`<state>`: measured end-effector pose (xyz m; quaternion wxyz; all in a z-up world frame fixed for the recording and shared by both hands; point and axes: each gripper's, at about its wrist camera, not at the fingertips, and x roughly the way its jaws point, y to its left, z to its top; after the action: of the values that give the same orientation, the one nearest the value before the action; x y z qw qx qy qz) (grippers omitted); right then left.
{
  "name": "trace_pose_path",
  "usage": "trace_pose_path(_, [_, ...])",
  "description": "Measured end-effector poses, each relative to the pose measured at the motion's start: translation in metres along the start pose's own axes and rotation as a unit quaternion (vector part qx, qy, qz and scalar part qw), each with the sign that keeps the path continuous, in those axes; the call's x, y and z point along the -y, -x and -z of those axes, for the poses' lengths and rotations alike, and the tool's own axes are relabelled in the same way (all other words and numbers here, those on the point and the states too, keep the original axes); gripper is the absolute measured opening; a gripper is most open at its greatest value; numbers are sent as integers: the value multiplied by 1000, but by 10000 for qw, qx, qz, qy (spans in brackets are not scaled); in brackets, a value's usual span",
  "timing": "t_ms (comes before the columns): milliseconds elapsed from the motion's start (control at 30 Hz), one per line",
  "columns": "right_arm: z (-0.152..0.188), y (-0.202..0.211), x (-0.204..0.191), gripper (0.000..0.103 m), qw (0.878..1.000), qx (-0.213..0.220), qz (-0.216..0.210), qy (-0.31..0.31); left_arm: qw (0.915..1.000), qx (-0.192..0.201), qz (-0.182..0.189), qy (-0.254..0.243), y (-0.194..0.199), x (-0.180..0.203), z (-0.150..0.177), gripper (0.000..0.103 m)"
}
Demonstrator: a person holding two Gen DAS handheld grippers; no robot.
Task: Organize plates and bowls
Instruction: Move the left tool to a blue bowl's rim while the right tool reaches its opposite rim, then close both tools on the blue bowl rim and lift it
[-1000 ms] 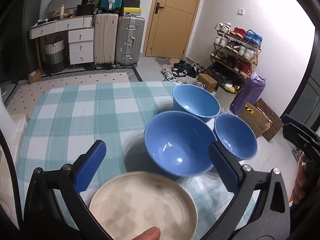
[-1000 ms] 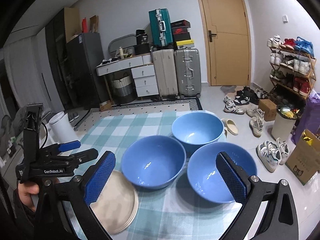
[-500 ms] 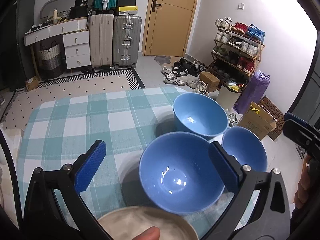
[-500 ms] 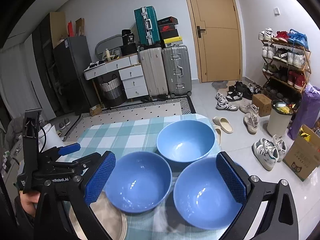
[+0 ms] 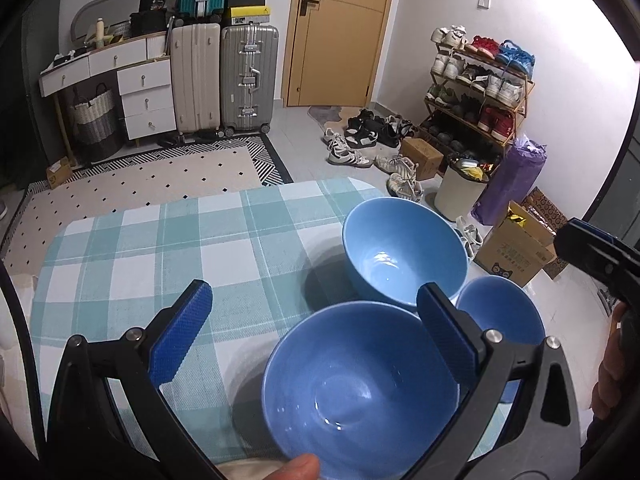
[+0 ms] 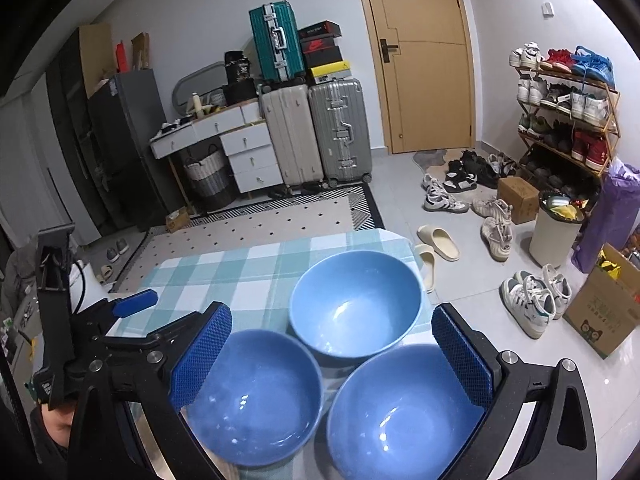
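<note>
Three blue bowls sit clustered at the right end of the checked worktop [image 5: 168, 248], probably grouped so that they can be nested into one stack. In the left wrist view the left claw [image 5: 316, 340] is spread wide and holds nothing; the near bowl [image 5: 360, 392] fills the lower middle of the frame, mostly between the two blue pads and tucked under the right one. Behind it, toward the centre right, stands the far bowl [image 5: 404, 252], and the right-hand bowl [image 5: 500, 316] peeks out past the right pad. A pale plate [image 5: 248, 470] shows only as a sliver at the bottom edge, beside a fingertip. The right claw [image 6: 332, 352] is likewise released and empty in its own view, with the right-hand bowl [image 6: 404, 416] at the lower middle, just inside its right pad, the near bowl [image 6: 252, 396] at lower left partly behind the left pad, and the far bowl [image 6: 356, 304] in the open gap above both. Each claw seems lined up on the bowl closest to it, which suggests a grasp on a rim is being prepared, though neither pad touches a bowl as far as I can tell.
</note>
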<state>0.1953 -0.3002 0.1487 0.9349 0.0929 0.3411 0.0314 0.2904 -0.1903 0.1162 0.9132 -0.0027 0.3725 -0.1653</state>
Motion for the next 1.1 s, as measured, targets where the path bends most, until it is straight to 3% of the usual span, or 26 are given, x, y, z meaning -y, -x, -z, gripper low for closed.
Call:
trace_pose_path(400, [-7, -67, 33, 101, 9981, -548, 161, -250, 9991, -413, -5, 137, -69, -2, -18, 102])
trace_pose_path(600, [-3, -99, 52, 85, 9954, -827, 143, -462, 9972, -706, 60, 253, -108, -3, -20, 102])
trace_pose_path(667, [0, -111, 60, 81, 9939, -956, 133, -533, 9966, -790, 72, 230, -121, -2, -19, 98])
trace_pose_path(733, [2, -120, 65, 79, 9930, -1029, 172, -546, 9960, -866, 67, 189, -131, 1, -18, 86])
trace_pose_path(900, [10, -144, 82, 70, 9894, -1246, 193, -718, 9934, -1100, 228, 211, -156, 5, -16, 76])
trace_pose_path(1100, [17, -162, 96, 49, 9861, -1406, 181, -863, 9907, -1285, 375, 261, -177, 10, -13, 61])
